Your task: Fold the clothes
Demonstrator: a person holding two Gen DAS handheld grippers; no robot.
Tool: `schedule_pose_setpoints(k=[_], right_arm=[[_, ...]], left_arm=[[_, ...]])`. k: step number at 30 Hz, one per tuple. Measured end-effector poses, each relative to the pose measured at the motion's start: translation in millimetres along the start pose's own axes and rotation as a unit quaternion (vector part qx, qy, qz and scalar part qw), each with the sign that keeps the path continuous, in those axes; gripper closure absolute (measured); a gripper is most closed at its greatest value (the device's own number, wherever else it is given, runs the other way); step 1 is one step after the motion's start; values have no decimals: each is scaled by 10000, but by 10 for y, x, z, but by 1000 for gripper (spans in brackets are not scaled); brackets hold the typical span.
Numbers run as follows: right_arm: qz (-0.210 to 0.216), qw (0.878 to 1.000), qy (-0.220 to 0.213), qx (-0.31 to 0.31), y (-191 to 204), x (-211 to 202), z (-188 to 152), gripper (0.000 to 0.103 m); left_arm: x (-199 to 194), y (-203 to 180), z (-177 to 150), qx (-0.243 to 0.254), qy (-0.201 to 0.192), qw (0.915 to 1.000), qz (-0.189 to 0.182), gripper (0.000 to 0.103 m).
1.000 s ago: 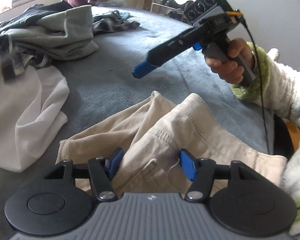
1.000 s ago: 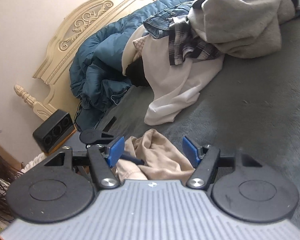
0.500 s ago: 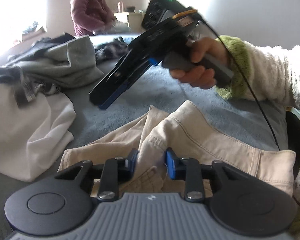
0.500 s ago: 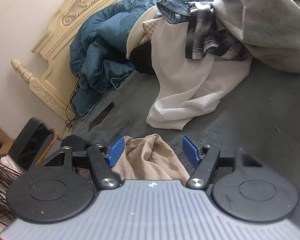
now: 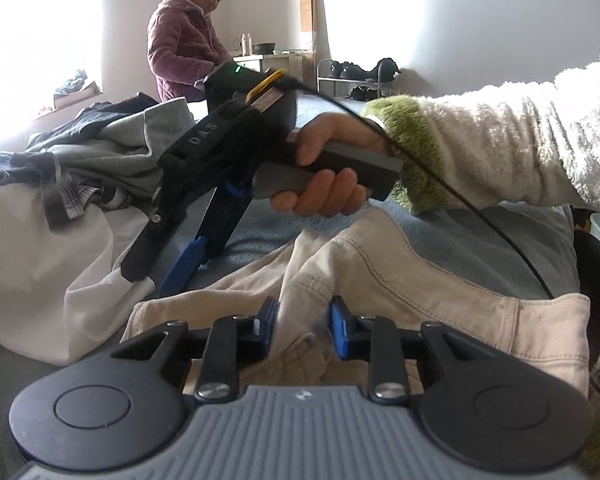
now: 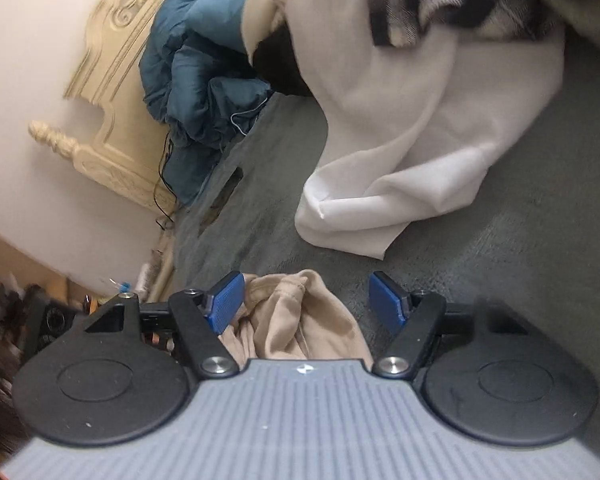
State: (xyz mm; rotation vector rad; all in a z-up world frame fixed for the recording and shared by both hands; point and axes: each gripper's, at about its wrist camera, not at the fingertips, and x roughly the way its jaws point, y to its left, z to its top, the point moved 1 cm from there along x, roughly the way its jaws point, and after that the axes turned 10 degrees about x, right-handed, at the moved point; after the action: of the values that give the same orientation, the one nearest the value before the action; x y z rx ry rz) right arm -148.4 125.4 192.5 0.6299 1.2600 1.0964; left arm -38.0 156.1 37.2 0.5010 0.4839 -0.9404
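Note:
Beige trousers lie crumpled on the grey bed cover. My left gripper is shut on a raised fold of the trousers near their waist. My right gripper is open, and its blue pads hover over the bunched far end of the trousers. In the left wrist view the right gripper points down at the far edge of the trousers, next to the white cloth.
A white garment lies just beyond the trousers, under a pile of grey and plaid clothes. A blue duvet rests against a cream headboard. A person in a purple coat sits behind the bed.
My left gripper closed on the trouser fold and lifted slightly. My right gripper swung down and toward the far end of the trousers, staying open.

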Motion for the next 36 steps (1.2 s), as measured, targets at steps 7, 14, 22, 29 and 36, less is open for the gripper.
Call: schedule_pose_setpoints(k=[7,14,22,29,36], right_arm=[[710,9959,196,530,-66,98,-14,35],[1319,9907,334,24,119,89,-186,46],[1526,9830,942,390,59,194,-232,52],[1816,9667,1425,1108,-50,273,-273,48],[1000,9670,1897,1378,10,436,-234,46]], left_arm=[[-25,-6,-17,16,-100,9999,24,75],[1,57,-29,54,-150,9999,17,75],[-6,70,-44,134,-254,9996,48,76],[-59,58,-64,100,-393,9992,55,77],[-53,35,-69,97,-400,9991,36,78]])
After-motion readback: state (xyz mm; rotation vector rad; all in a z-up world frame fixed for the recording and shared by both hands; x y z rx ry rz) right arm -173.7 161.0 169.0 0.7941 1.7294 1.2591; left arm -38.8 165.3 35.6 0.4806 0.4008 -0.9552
